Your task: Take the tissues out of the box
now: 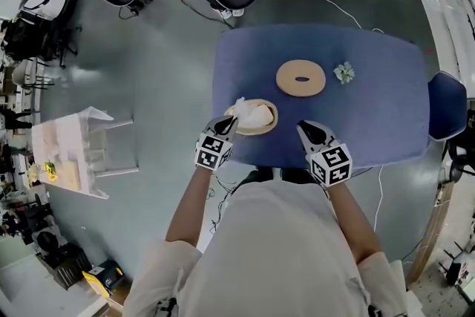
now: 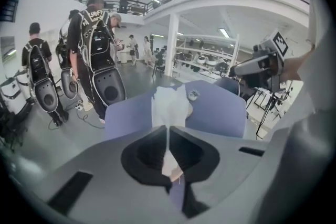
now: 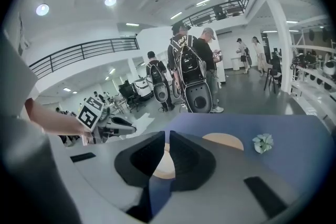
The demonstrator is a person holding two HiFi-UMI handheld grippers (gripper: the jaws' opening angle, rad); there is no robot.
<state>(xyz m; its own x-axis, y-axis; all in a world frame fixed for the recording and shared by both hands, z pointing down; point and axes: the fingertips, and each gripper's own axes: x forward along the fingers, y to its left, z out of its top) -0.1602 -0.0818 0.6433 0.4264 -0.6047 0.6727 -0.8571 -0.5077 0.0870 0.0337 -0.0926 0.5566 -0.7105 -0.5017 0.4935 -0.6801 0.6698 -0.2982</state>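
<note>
1. Tissues are bunching up white out of the round wooden box, which is sitting near the front edge of the blue table in the head view. The left gripper is pinching the tissues at the box's left rim. The right gripper is hovering just to the right of the box, apart from it. The round lid with an oval slot is lying behind the box, with a small pale ornament beside it.
2. In the left gripper view, the jaws are clamping together on a strip of the tissues, which is fanning out beyond them above the table.
3. In the right gripper view, the jaws are standing together with nothing gripped, and the box is showing past them.
</note>
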